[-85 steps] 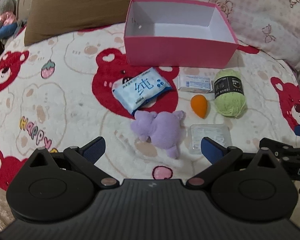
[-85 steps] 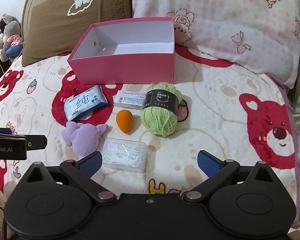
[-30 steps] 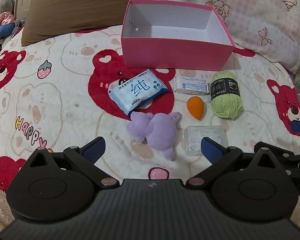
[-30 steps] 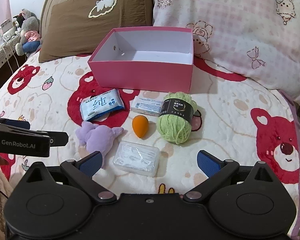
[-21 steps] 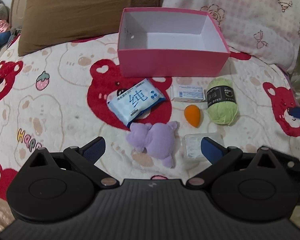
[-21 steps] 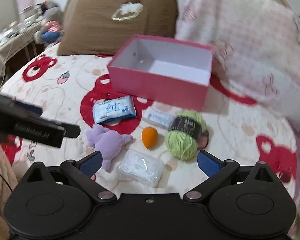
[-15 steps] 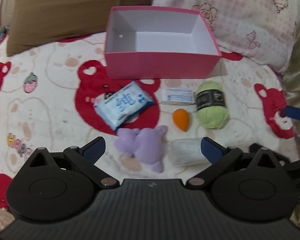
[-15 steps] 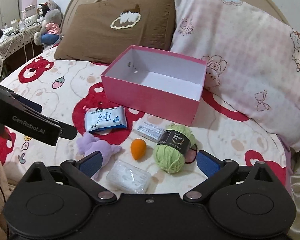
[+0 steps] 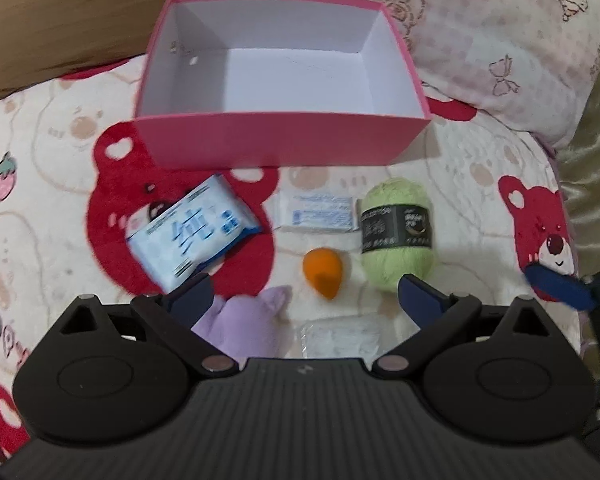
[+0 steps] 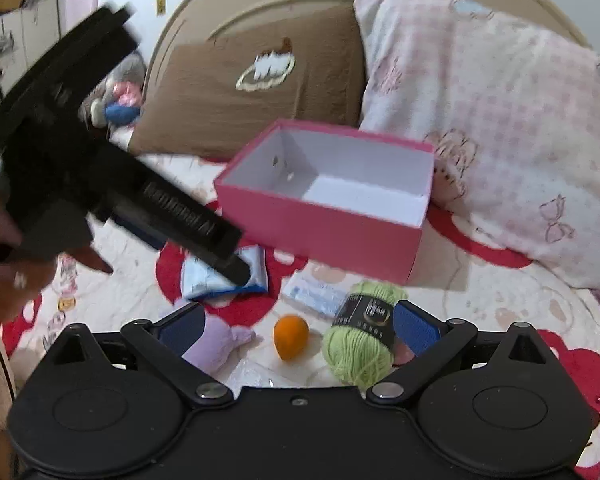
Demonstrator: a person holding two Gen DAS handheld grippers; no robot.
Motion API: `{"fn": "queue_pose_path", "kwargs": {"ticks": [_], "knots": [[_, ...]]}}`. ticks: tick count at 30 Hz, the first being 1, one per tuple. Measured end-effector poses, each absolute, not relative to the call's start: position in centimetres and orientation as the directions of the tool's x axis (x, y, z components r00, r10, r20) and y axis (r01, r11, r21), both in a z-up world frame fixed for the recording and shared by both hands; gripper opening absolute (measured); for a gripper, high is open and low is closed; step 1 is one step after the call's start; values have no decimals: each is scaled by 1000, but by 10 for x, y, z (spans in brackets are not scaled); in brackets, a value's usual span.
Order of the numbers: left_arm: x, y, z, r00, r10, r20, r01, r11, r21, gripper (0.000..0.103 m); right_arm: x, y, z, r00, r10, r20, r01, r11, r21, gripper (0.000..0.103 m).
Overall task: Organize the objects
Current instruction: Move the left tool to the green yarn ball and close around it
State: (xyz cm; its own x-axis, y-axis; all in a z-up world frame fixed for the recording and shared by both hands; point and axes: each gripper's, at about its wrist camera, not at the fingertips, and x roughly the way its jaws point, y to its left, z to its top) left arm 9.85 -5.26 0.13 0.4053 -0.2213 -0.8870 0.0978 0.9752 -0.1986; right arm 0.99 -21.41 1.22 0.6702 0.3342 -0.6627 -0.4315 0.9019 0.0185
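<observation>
Nothing packed: box at twelve o'clock is empty, yarn and the rest lie outside; left tool and right tool are both released.

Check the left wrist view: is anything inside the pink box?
No, the pink box shows only its bare white floor and walls.

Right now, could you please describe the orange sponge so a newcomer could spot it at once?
Find the pink box on the bed. In front of it, the sponge lies between the purple plush and the green yarn. It alone is orange and egg-shaped.
</observation>
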Motion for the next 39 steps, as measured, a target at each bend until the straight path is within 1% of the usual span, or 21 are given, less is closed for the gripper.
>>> {"fn": "queue_pose_path", "kwargs": {"ticks": [3, 8, 11, 16, 19, 22, 28, 29, 31, 33, 34, 37, 39], "knots": [[105, -63, -2, 412, -261, -873, 130, 965, -227, 96, 25, -217, 1, 637, 310, -706, -406, 913, 35, 101], [111, -73, -6, 440, -301, -846, 147, 953, -263, 95, 48, -224, -14, 580, 311, -753, -364, 926, 101, 101], [112, -77, -9, 464, -316, -827, 166, 949, -270, 95, 56, -226, -23, 569, 321, -757, -342, 930, 137, 101], [117, -81, -22, 460, -359, -812, 190, 933, -305, 95, 62, -227, -41, 544, 318, -777, -325, 933, 154, 101], [123, -89, -30, 453, -381, -806, 232, 923, -306, 91, 66, -232, -49, 545, 325, -773, -306, 935, 178, 101], [131, -93, -41, 443, -415, -795, 242, 909, -339, 90, 70, -236, -55, 548, 334, -767, -282, 937, 206, 98], [143, -100, -65, 425, -439, -791, 229, 898, -375, 82, 70, -235, -65, 579, 282, -765, -267, 952, 149, 97], [145, -101, -71, 405, -452, -795, 221, 892, -395, 80, 72, -235, -66, 578, 277, -767, -258, 954, 150, 97], [148, -103, -80, 374, -474, -797, 204, 881, -428, 79, 74, -238, -68, 572, 277, -772, -231, 957, 173, 97], [148, -105, -86, 371, -473, -799, 204, 881, -427, 78, 75, -241, -68, 561, 286, -776, -200, 957, 209, 97], [149, -106, -87, 372, -470, -800, 206, 883, -422, 74, 74, -241, -67, 563, 287, -775, -199, 957, 210, 97], [150, -102, -91, 360, -488, -795, 205, 873, -443, 69, 74, -236, -68, 578, 257, -775, -219, 963, 157, 97], [148, -98, -94, 376, -479, -793, 217, 878, -427, 69, 77, -233, -72, 575, 231, -785, -219, 968, 124, 96]]}}
